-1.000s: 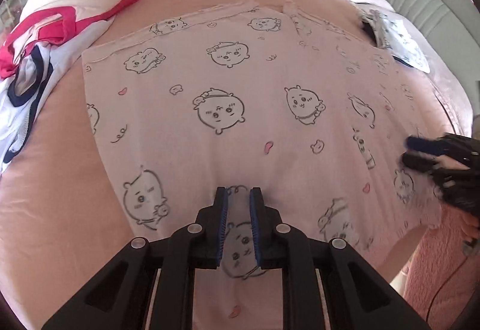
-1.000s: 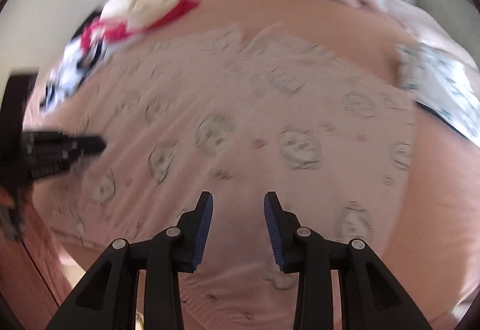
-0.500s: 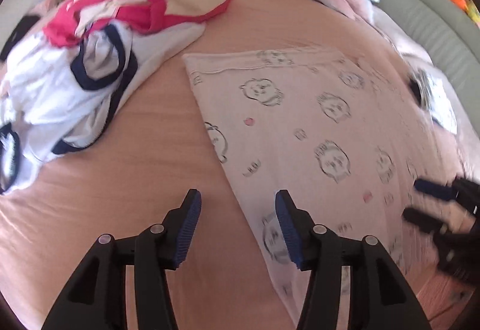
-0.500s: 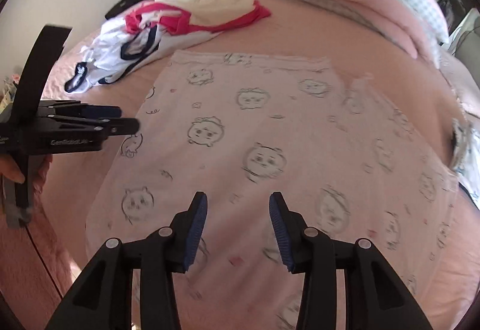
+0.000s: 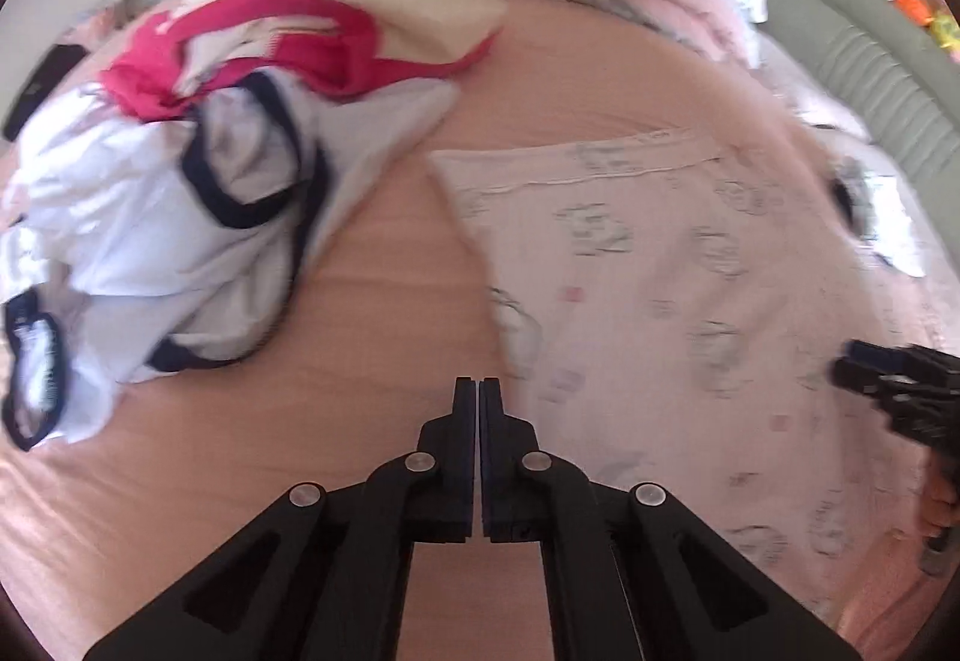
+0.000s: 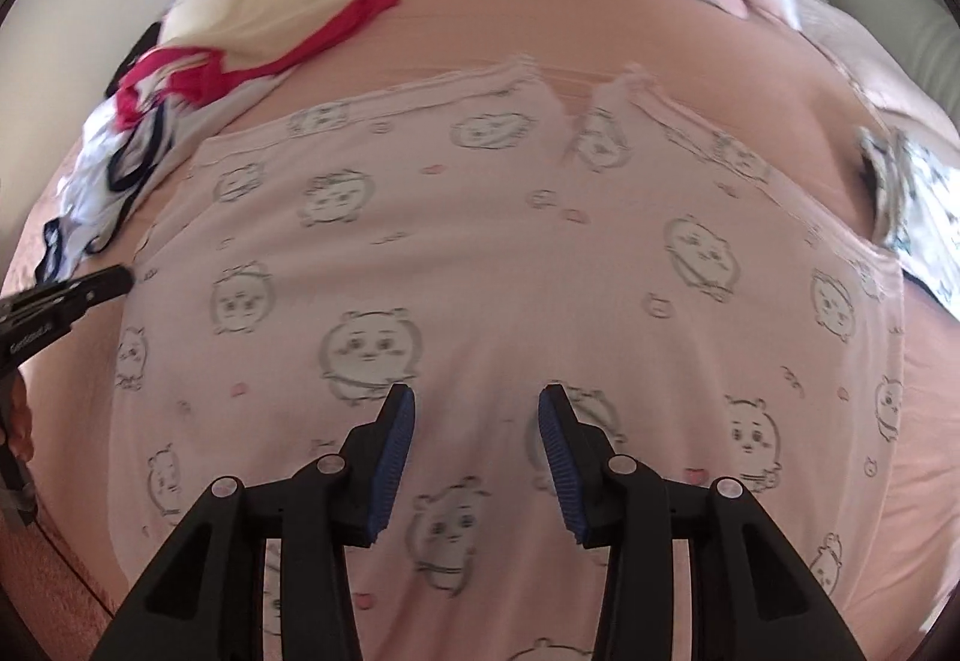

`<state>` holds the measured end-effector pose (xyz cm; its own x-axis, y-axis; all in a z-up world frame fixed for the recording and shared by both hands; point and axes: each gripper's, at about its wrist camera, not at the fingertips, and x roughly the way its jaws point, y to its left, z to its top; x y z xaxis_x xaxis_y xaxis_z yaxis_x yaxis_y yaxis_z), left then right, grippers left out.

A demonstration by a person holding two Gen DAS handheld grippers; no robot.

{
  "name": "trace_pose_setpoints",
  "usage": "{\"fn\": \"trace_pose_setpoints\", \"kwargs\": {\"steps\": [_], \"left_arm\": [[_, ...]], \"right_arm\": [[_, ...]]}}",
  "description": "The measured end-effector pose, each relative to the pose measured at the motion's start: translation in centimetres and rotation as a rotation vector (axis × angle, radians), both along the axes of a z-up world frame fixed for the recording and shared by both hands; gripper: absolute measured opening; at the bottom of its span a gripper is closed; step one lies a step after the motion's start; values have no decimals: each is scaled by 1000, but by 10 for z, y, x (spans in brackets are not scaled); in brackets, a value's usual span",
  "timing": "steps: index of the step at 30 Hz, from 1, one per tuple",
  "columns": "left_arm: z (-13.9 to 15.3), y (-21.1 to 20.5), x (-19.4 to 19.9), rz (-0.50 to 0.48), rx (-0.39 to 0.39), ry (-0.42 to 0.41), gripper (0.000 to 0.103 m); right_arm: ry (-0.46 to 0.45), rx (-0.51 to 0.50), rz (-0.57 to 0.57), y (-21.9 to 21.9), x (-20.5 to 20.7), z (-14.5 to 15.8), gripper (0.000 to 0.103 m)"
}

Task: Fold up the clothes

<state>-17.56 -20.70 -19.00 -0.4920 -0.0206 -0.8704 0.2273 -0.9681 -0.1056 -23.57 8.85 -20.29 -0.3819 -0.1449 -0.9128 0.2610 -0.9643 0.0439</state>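
Motion blurs the far prints on the pink printed garment (image 6: 480, 253), and its near hem runs out of our view. It lies flat on the pink bed (image 5: 360, 313). Our left gripper (image 5: 478, 391) is closed and empty over bare sheet beside the garment's left edge; our right gripper (image 6: 477, 415) hovers part-open above the cloth. A heap of clothes (image 5: 180, 169) lies well apart.

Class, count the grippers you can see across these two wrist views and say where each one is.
2. The left gripper, jaws shut and empty, is over the pink bedsheet beside the cartoon-print garment. The right gripper, jaws open, hangs over that garment's near part. None seems hidden.
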Motion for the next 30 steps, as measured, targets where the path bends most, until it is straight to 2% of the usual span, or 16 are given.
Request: {"fn": "trace_pose_setpoints", "kwargs": {"steps": [2,4,5,7,9,11,13,15,16,19,21,25,27,29,30], "left_arm": [[-1,-7,4,34,38,-20,0],[14,-6,14,30,131,83,1],[20,0,17,-5,172,125,1],[20,21,14,-120,247,147,1],[12,46,8,-233,335,114,1],[4,81,3,-355,349,75,1],[-5,115,4,-448,254,26,1],[-12,133,10,-490,129,-18,1],[-9,134,16,-480,99,-22,1],[1,127,32,-400,49,-95,1],[10,143,37,-455,55,-63,1],[27,179,46,-577,73,11,2],[19,195,49,-609,74,-65,2],[9,203,61,-603,39,-124,2],[6,204,71,-595,31,-144,2]], "right_arm": [[-1,7,-3,5,1,-1,43],[8,5,13,8,5,-1,43],[18,-10,27,8,9,0,43],[36,-34,65,4,17,1,43],[36,-6,116,-4,25,-4,43],[45,66,168,-12,34,-10,46],[50,116,190,-12,42,-12,51],[5,111,169,2,45,-10,53],[-19,108,159,9,47,-9,53],[-33,157,214,26,67,-3,55],[-12,177,240,37,81,2,55],[65,52,173,42,87,15,55],[0,59,152,35,89,5,55],[-31,83,172,29,101,-4,55],[8,89,180,30,111,-2,55]]}}
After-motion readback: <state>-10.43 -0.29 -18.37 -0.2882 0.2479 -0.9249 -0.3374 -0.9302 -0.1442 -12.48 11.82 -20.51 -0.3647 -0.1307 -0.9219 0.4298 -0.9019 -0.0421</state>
